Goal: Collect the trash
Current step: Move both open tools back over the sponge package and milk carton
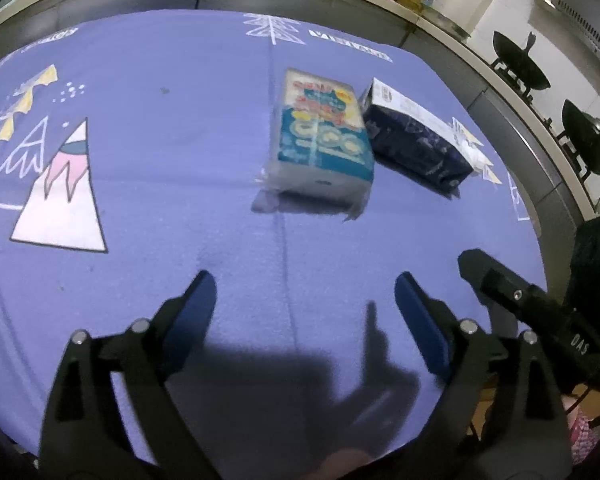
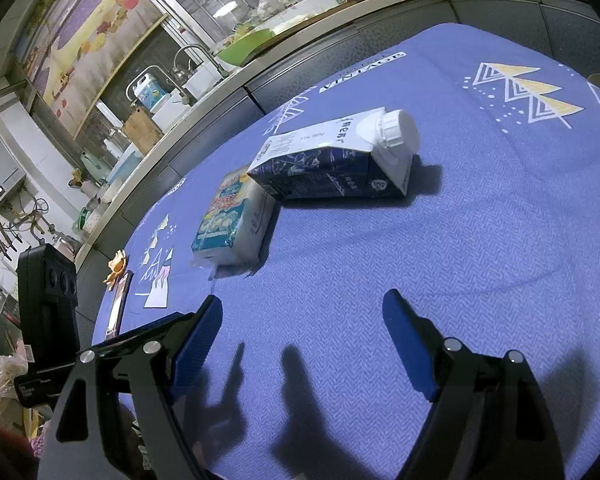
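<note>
Blue-padded jaws stand spread and empty on both tools: the left gripper (image 1: 305,300) and the right gripper (image 2: 302,326) hover over a purple woven tablecloth (image 1: 160,152). Straight ahead of the left gripper lies a soft plastic-wrapped tissue pack (image 1: 322,138), long axis pointing away. Just beside it, touching at one corner, a rigid navy milk carton (image 2: 332,160) lies on its side, white screw cap (image 2: 396,128) toward the right, nearer the right gripper.

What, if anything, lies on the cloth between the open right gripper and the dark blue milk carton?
Nothing visible does. In the right wrist view, only bare purple tablecloth lies between the right gripper and the milk carton. The light blue packet lies left of that path, beside the carton's base.
</note>
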Available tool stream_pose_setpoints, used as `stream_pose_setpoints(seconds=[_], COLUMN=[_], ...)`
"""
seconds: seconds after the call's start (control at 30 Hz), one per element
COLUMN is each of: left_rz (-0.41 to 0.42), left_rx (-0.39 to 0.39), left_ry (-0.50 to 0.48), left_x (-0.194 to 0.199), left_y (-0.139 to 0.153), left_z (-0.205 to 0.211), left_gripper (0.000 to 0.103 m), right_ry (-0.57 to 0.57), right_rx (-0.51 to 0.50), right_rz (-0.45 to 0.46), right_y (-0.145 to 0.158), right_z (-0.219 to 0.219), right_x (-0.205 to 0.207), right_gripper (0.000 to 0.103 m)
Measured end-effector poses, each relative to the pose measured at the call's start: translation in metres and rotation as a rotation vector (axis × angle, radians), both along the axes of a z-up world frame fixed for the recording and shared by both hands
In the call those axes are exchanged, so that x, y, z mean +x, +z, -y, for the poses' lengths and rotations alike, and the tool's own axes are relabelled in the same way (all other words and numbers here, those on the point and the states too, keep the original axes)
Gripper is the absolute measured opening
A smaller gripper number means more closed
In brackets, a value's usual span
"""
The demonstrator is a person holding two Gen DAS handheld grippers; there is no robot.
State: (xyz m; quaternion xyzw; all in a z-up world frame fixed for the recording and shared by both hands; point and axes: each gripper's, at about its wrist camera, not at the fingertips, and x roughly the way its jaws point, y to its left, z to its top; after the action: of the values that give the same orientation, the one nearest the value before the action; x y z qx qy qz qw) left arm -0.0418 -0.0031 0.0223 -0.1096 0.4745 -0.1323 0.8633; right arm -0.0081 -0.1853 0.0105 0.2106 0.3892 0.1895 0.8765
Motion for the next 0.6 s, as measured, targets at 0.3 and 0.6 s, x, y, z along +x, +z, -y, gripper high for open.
stream_pose_setpoints(seconds=[0.3,0.6], left_rz=[-0.005,-0.009], left_rx=[-0.046,-0.032], left_ry=[-0.006,-0.009], left_x=[0.0014,0.0011], left_y=[-0.0006,-0.0002], left_z=[-0.0056,-0.0023], left_gripper=[0.096,0.097], right_ry=[0.0,0.001], right_rx=[0.0,-0.001], right_rz=[0.001,0.003], right_y=[0.0,0.0007], right_z=[-0.0001,-0.0005], right_x=[-0.0001,-0.0012], right_gripper=[0.078,0.078])
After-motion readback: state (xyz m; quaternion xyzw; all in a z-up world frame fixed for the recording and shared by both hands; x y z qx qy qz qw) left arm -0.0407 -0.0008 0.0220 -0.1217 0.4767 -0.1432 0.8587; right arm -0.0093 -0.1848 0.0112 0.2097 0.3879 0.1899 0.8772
